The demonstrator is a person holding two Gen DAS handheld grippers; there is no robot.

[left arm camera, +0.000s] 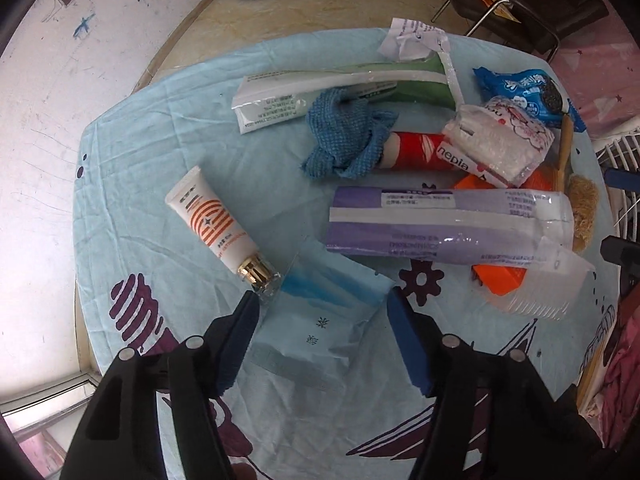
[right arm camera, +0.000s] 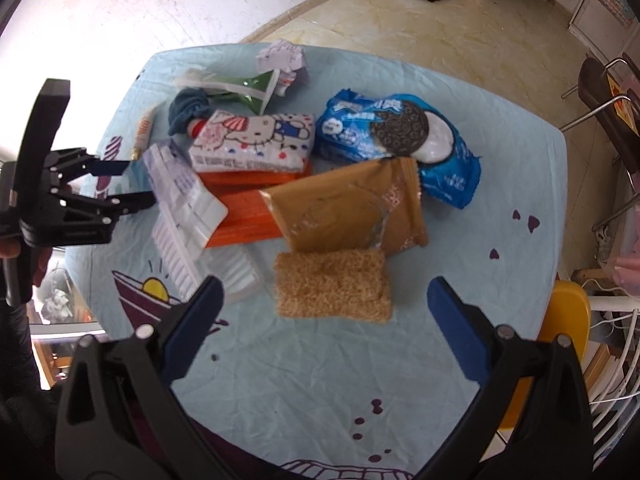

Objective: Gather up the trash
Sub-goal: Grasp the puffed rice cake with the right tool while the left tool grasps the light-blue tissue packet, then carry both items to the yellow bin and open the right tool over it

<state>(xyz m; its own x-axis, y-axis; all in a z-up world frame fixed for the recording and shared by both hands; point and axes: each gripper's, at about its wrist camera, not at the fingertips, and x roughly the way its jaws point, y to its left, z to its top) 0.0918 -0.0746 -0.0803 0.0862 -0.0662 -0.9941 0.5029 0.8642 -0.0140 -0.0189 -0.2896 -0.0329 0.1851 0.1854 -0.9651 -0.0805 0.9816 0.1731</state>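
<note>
Fingers of the left gripper [left arm camera: 322, 304] stood partly apart, pointing down at the table [left arm camera: 128, 168], with a flat pale-blue packet [left arm camera: 320, 312] lying between them; neither pad pressed on it, and the left fingertip [left arm camera: 250, 308] sat just beside the gold cap of a white tube [left arm camera: 212, 226]. Right gripper [right arm camera: 324, 300] fingers stood wide apart and held nothing; a loose crumbly bar [right arm camera: 332, 284] lay on the cloth between the tips, touching neither. Trash was spread over the blue cloth: a purple wrapper [left arm camera: 440, 224] over an orange pack [left arm camera: 500, 280], a green wrapper [left arm camera: 340, 88] at the far side, a blue rag [left arm camera: 344, 136] resting on a red roll [left arm camera: 416, 150], a tissue pack [left arm camera: 500, 140], a blue cookie bag [right arm camera: 400, 136] and crumpled paper [left arm camera: 412, 38]. A brown wrapper [right arm camera: 348, 208] lay open just beyond the bar, touching the cookie bag. No bin or other container could be made out. A clear comb [left arm camera: 540, 292] lay near the table edge.
</note>
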